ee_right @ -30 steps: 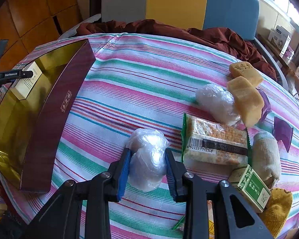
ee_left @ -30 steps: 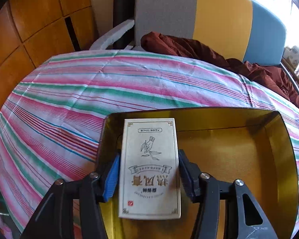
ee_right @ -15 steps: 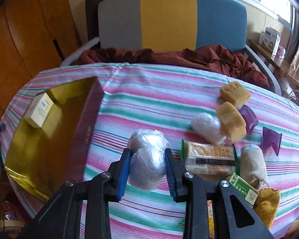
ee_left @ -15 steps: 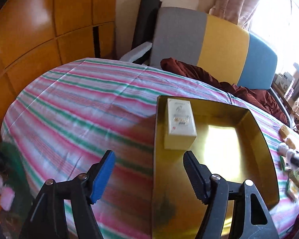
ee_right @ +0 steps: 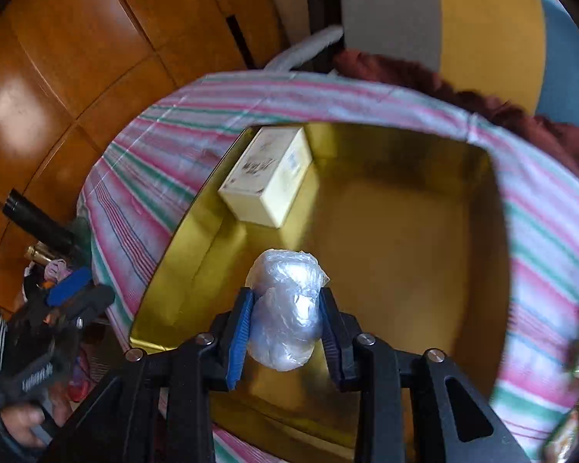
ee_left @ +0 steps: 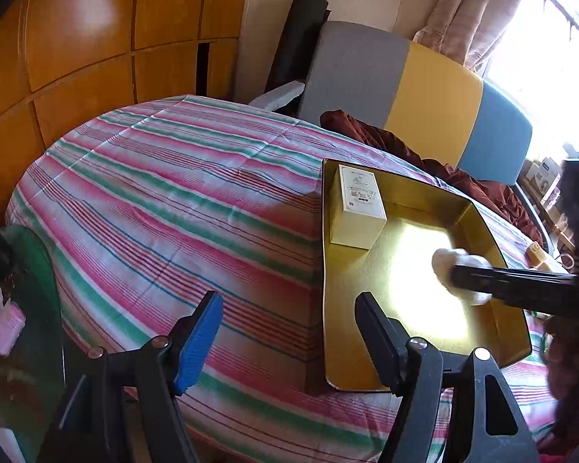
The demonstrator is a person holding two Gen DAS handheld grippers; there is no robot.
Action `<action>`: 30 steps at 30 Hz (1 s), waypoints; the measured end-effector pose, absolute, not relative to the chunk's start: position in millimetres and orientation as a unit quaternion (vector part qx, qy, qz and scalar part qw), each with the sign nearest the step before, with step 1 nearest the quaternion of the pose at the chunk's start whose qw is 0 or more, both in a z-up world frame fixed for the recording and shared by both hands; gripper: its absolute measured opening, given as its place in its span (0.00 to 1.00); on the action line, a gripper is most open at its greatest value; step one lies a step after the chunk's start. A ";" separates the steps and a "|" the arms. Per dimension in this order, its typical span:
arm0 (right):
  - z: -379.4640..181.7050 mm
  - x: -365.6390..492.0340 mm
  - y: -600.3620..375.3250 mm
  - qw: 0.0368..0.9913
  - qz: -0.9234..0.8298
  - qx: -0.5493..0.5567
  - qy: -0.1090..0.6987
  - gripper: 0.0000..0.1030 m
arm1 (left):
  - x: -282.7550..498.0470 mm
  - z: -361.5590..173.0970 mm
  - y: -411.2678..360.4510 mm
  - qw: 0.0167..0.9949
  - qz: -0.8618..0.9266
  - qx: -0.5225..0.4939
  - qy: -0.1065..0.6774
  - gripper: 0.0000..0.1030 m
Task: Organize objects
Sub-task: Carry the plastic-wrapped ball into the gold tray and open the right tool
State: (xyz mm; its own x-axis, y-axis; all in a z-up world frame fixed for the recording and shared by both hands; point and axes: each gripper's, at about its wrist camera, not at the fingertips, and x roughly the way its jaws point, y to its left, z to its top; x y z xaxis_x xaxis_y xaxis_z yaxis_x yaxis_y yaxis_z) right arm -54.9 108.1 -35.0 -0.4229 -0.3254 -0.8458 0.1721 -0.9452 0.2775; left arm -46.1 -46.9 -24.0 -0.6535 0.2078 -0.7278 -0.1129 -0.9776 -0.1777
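Observation:
A gold-lined box lies open on the striped tablecloth. A cream carton lies in its far left corner, also in the right wrist view. My right gripper is shut on a clear plastic-wrapped bundle and holds it above the box interior; it shows in the left wrist view over the box. My left gripper is open and empty, above the cloth at the box's near left corner.
A chair with grey, yellow and blue back and a maroon cloth stand behind the table. Wooden panels are to the left. A food item lies right of the box.
My right gripper has carried the bundle from the tablecloth to above the box. My left gripper has drawn further back from the carton and stays open.

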 end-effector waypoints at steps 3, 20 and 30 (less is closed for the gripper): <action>-47.8 -71.7 85.4 0.149 -0.832 0.528 -0.081 0.34 | -45.3 -26.9 -52.8 0.084 0.907 -0.407 -0.063 0.70; -22.3 -30.6 117.0 0.121 -0.868 0.478 -0.057 0.49 | -37.3 -22.2 -40.3 0.090 0.913 -0.396 -0.046 0.74; -17.7 18.2 185.0 0.066 -0.882 0.463 -0.054 0.51 | -24.6 -4.6 1.1 0.127 0.916 -0.381 -0.006 0.79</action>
